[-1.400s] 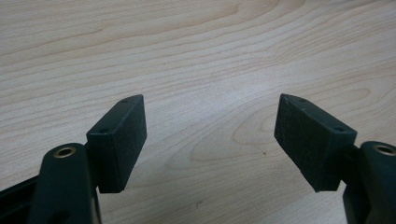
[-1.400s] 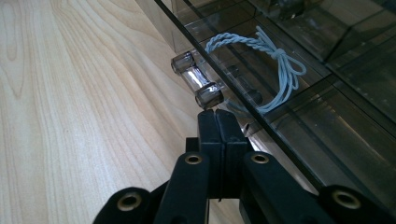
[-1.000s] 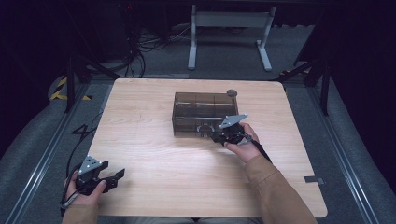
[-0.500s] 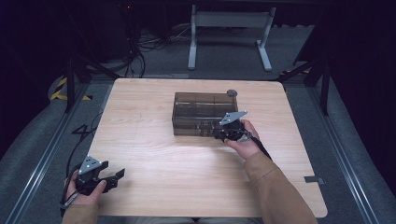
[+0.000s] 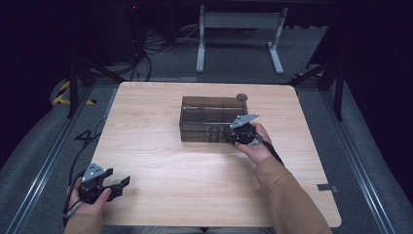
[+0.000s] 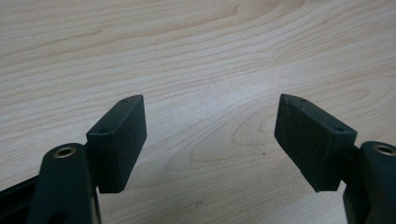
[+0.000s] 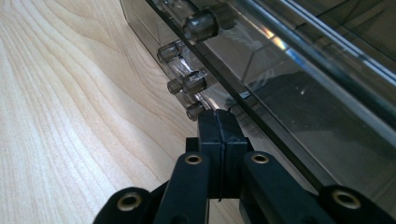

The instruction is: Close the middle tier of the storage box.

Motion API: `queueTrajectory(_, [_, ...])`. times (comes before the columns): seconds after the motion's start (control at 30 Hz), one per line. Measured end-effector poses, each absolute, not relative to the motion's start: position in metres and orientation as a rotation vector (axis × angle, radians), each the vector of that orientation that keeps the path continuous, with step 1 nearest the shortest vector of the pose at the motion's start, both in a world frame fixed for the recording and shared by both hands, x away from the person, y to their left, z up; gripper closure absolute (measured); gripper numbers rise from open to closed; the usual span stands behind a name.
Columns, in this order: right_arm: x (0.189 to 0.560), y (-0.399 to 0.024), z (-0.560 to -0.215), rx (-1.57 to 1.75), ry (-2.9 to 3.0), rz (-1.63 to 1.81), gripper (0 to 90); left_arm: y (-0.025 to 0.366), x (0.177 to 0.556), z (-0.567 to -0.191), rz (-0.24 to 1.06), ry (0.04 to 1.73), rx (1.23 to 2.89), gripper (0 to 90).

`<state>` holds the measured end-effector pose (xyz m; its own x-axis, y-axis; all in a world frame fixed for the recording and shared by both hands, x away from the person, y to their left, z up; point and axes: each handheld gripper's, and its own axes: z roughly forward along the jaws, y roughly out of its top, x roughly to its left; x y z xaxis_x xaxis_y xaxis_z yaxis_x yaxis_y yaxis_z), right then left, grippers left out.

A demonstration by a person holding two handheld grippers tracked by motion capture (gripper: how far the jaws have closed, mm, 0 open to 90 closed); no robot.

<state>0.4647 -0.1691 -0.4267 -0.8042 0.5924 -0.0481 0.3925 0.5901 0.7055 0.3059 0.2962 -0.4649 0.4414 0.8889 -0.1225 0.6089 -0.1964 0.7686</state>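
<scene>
High view: smoky drawer box [image 5: 207,117] with dark knob [image 5: 241,97] above.

Glossy smoked-clear plastic drawer box [image 5: 209,117] on matt light wood-grain table [image 5: 160,161]; matt blk gripper pads [image 6: 119,140].

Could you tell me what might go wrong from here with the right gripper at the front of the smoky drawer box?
The right gripper is shut, its tips against the drawer box near the small knobs; they may slip off. The left gripper is open and far away, so nothing braces the box and it could slide on the table.
</scene>
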Motion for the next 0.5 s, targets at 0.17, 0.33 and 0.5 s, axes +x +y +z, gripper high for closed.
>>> queueTrajectory(0.17, [0.4658,-0.1702,-0.4269,0.811,2.535,1.026,90.0,0.2961,0.3059,-0.4650,0.451,1.262,1.911,26.2])
queueTrajectory(0.33, [0.4663,-0.1701,-0.4272,0.811,2.536,1.020,90.0,0.2963,0.3059,-0.4649,0.452,1.263,1.910,26.1])
queueTrajectory(0.5, [0.4662,-0.1697,-0.4272,0.811,2.536,1.015,90.0,0.2963,0.3058,-0.4648,0.453,1.261,1.911,26.1])
